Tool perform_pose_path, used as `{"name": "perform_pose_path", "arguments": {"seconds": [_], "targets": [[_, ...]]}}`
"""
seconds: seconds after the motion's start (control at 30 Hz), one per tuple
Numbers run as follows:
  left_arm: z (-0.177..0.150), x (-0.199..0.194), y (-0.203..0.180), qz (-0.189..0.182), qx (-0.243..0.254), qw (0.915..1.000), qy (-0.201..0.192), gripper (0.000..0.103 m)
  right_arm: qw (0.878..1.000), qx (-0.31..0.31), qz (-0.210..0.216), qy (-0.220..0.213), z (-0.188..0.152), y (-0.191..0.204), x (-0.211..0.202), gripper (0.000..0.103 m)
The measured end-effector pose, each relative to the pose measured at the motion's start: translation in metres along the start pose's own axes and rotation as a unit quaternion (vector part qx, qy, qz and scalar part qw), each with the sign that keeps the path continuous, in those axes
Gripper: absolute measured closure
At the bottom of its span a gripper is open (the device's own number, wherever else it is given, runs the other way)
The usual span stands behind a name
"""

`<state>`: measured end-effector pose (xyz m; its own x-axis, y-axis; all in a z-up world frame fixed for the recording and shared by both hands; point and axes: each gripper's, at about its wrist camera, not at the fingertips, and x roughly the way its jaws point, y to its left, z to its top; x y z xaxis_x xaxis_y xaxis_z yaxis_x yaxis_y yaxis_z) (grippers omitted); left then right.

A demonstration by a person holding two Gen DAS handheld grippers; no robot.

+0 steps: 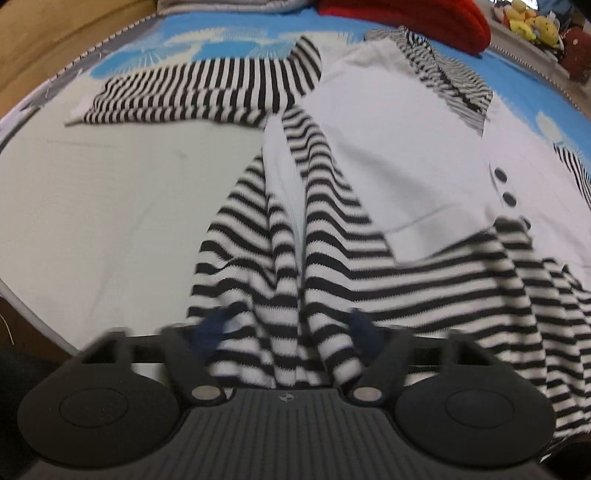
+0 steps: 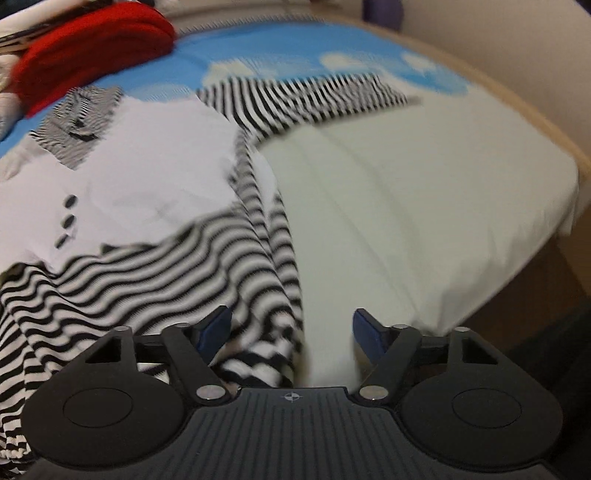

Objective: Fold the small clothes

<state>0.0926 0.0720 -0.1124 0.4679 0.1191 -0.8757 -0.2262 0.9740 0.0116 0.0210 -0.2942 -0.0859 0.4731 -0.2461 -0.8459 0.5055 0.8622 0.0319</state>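
A small black-and-white striped garment with a white front panel point(image 1: 399, 147) and dark buttons point(image 1: 504, 184) lies spread on the bed. One striped sleeve point(image 1: 207, 92) stretches to the far left. My left gripper point(image 1: 288, 328) is open, its fingers wide apart, with the striped hem point(image 1: 291, 302) bunched between them. In the right wrist view the same garment point(image 2: 147, 173) lies to the left, its other sleeve point(image 2: 303, 96) stretched to the right. My right gripper point(image 2: 291, 328) is open, with the striped hem corner point(image 2: 262, 332) between its fingers.
The bed has a pale cover point(image 1: 110, 192) with a blue cloud-print area point(image 1: 207, 40) at the far side. A red cloth point(image 1: 417, 18) lies beyond the garment. Soft toys point(image 1: 532, 22) sit at the far right. The bed edge point(image 2: 546, 229) drops off at the right.
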Motion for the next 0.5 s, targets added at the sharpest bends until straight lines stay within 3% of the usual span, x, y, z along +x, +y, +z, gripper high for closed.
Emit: {"name": "perform_pose_path", "arguments": {"seconds": [0.03, 0.07, 0.1, 0.23, 0.3, 0.4, 0.5], "targets": [[-0.001, 0.001, 0.002, -0.006, -0.003, 1.0000, -0.002, 0.050, 1.000, 0.009, 0.004, 0.007, -0.002, 0.000, 0.002, 0.043], [-0.001, -0.001, 0.005, -0.005, -0.006, 1.0000, -0.003, 0.076, 1.000, 0.019, 0.009, 0.012, -0.002, -0.002, 0.003, 0.044], [0.001, -0.002, 0.009, 0.002, -0.006, 1.0000, -0.005, 0.091, 0.999, 0.025, 0.015, 0.015, -0.003, -0.002, 0.003, 0.051], [0.004, -0.004, 0.022, 0.016, -0.024, 0.9996, -0.005, 0.093, 0.998, 0.022, 0.051, 0.014, -0.004, 0.003, -0.003, 0.087], [0.003, -0.005, 0.022, 0.027, -0.019, 0.9994, -0.005, 0.093, 0.998, 0.020, 0.060, 0.013, -0.006, 0.004, -0.008, 0.095], [0.004, -0.007, 0.015, 0.037, -0.007, 0.9993, -0.005, 0.090, 0.998, 0.021, 0.048, 0.017, -0.005, -0.003, -0.008, 0.097], [0.005, -0.015, 0.011, 0.049, -0.004, 0.9987, -0.016, 0.075, 0.998, 0.022, 0.045, 0.025, -0.005, -0.007, -0.006, 0.097]]}}
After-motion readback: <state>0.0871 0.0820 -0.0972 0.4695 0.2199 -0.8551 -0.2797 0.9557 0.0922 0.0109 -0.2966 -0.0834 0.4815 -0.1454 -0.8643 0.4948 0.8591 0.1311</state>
